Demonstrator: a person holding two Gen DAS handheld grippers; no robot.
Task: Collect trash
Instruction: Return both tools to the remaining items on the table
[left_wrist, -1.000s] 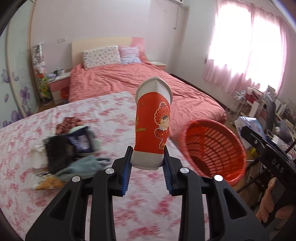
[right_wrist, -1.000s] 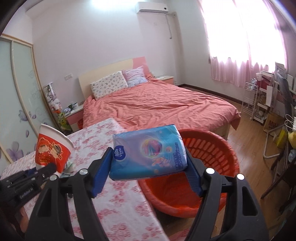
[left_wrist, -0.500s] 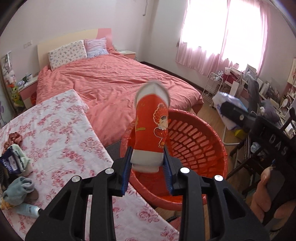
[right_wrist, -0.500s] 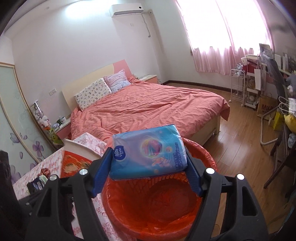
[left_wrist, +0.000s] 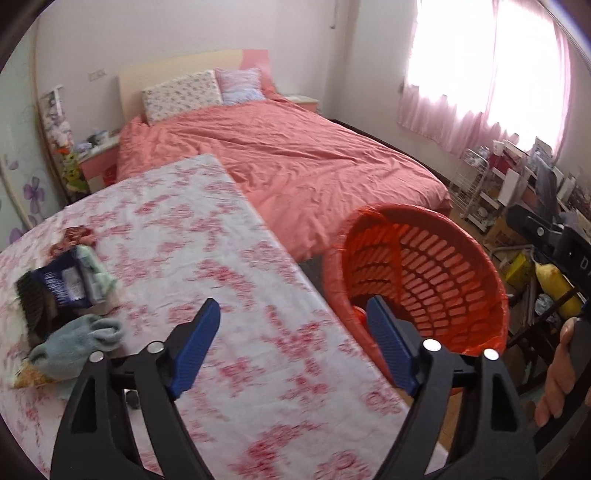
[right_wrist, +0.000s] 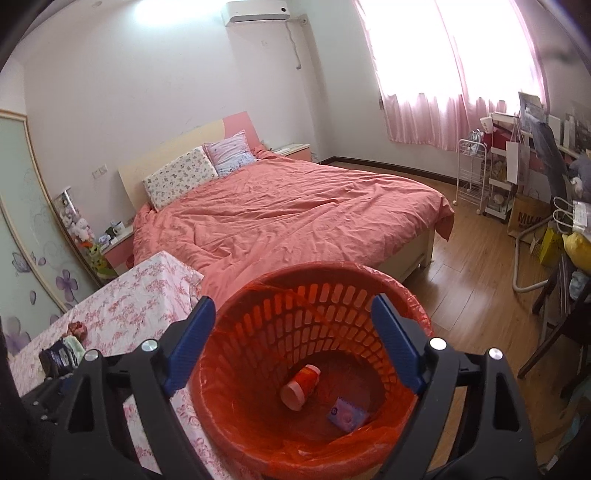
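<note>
My left gripper (left_wrist: 292, 304) hangs over the edge of the floral-cloth table (left_wrist: 221, 240), its jaws opening with nothing between them. The orange slotted basket (left_wrist: 461, 258) stands just right of it. My right gripper (right_wrist: 292, 302) points down into the same basket (right_wrist: 258, 291), jaws opening and empty. On the basket's bottom lie the red paper cup (right_wrist: 301, 382) on its side and the blue tissue pack (right_wrist: 347, 408). A pile of litter stays on the table's left: a dark packet (left_wrist: 62, 284), a grey sock (left_wrist: 74, 343) and a wrapper.
A big bed with a pink cover (right_wrist: 295, 214) lies behind the table and basket. Wooden floor (right_wrist: 480, 295) runs to the right, ending at white racks, bags and chair legs. A hand (left_wrist: 557, 373) grips the other gripper's handle at the right edge.
Both grippers opened. The red cup left my left gripper and the blue pack left my right one; both now lie in the basket. The left view swung back toward the table.
</note>
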